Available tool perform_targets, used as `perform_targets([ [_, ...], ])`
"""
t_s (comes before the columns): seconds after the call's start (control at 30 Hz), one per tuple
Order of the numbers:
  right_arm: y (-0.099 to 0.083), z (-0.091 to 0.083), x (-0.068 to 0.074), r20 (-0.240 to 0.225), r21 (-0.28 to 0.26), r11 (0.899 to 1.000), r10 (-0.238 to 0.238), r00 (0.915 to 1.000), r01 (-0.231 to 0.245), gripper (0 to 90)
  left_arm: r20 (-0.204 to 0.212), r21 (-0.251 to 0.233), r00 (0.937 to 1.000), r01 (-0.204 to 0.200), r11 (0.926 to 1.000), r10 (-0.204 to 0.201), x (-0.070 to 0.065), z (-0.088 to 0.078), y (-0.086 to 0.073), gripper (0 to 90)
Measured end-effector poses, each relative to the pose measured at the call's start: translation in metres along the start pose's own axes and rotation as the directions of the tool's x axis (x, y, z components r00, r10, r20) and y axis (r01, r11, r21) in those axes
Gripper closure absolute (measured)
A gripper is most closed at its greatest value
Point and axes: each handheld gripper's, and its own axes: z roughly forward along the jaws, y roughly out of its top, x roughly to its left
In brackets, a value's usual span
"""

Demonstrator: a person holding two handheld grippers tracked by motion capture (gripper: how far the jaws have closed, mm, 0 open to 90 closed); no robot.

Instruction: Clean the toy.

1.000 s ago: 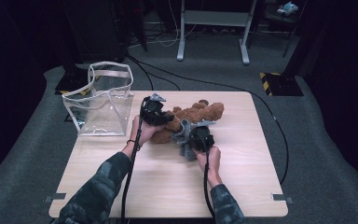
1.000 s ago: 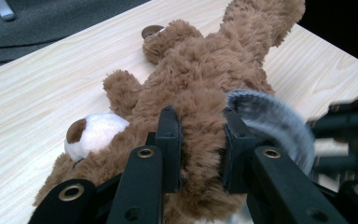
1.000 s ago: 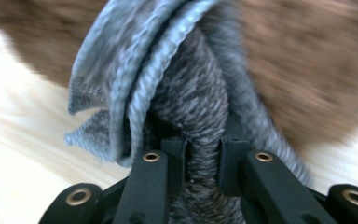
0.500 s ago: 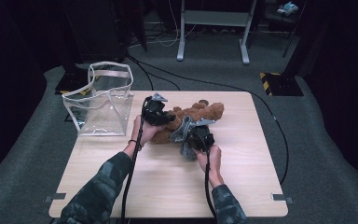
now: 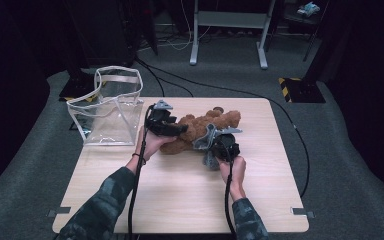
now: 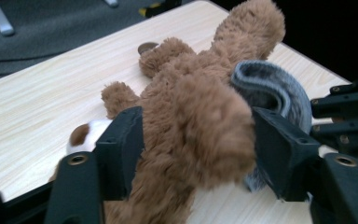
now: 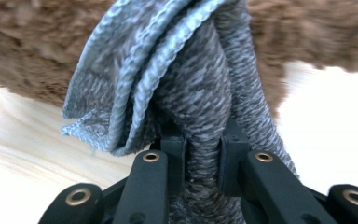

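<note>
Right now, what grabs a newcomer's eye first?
The brown teddy lying mid-table between both grippers. The right gripper is shut on a grey knit garment at the bear; the left gripper straddles a furry limb, its jaws just opening. A clear bag stands at the table's left rear corner.

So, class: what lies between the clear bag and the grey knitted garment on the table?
In the high view, the left gripper and the brown teddy bear lie between the clear bag and grey garment.
</note>
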Motion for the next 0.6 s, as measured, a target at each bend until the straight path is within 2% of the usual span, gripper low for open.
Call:
perform_targets([
  [0.03,-0.001,-0.003,-0.002,0.007,-0.002,1.0,0.005,1.0,-0.005,76.7,0.005,-0.019,1.0,0.008,0.9998,-0.008,0.003,-0.005,-0.004,28.9],
  [0.1,-0.005,-0.014,-0.009,0.01,-0.026,1.0,0.01,0.9999,-0.01,76.7,-0.038,-0.039,0.9992,0.01,0.9992,-0.012,0.01,-0.019,-0.016,26.2],
  [0.13,-0.005,-0.014,-0.009,0.01,-0.026,1.0,0.01,0.9999,-0.01,76.7,-0.038,-0.039,0.9992,0.01,0.9992,-0.012,0.01,-0.019,-0.016,26.2],
  [0.17,-0.009,-0.023,-0.01,0.01,-0.038,0.999,0.004,0.9999,-0.003,76.7,-0.049,-0.032,0.9987,0.011,0.9994,-0.013,0.013,-0.023,-0.021,26.3],
  [0.27,-0.013,-0.03,-0.007,-0.001,-0.041,0.999,-0.01,0.9999,0.01,76.7,-0.068,0.007,0.9977,0.008,0.9999,-0.007,0.019,-0.025,-0.037,26.6],
  [0.3,-0.015,-0.035,-0.001,-0.013,-0.044,0.999,-0.029,0.9995,0.028,76.7,-0.085,0.033,0.9964,0.0,0.9995,0.003,0.02,-0.022,-0.048,27.3],
  [0.37,-0.016,-0.036,0.004,-0.024,-0.055,0.998,-0.036,0.9991,0.035,76.7,-0.093,0.047,0.9956,-0.005,0.9989,0.01,0.02,-0.02,-0.053,28.8],
  [0.43,-0.015,-0.038,0.015,-0.046,-0.058,0.996,-0.063,0.9969,0.06,76.7,-0.101,0.075,0.9946,-0.013,0.9971,0.02,0.02,-0.016,-0.06,37.2],
  [0.5,-0.012,-0.037,0.029,-0.07,-0.063,0.994,-0.092,0.9933,0.088,76.7,-0.14,0.085,0.9892,-0.03,0.9959,0.042,0.02,-0.013,-0.065,47.8],
  [0.53,-0.007,-0.036,0.044,-0.088,-0.069,0.989,-0.134,0.9871,0.128,76.7,-0.141,0.096,0.9891,-0.028,0.995,0.042,0.022,-0.01,-0.067,58.3],
  [0.57,-0.007,-0.036,0.044,-0.088,-0.069,0.989,-0.134,0.9871,0.128,76.7,-0.141,0.096,0.9891,-0.028,0.995,0.042,0.022,-0.01,-0.067,63.7],
  [0.6,-0.002,-0.033,0.058,-0.109,-0.073,0.984,-0.169,0.9795,0.162,76.7,-0.139,0.083,0.9896,-0.026,0.9962,0.037,0.023,-0.008,-0.068,66.8],
])
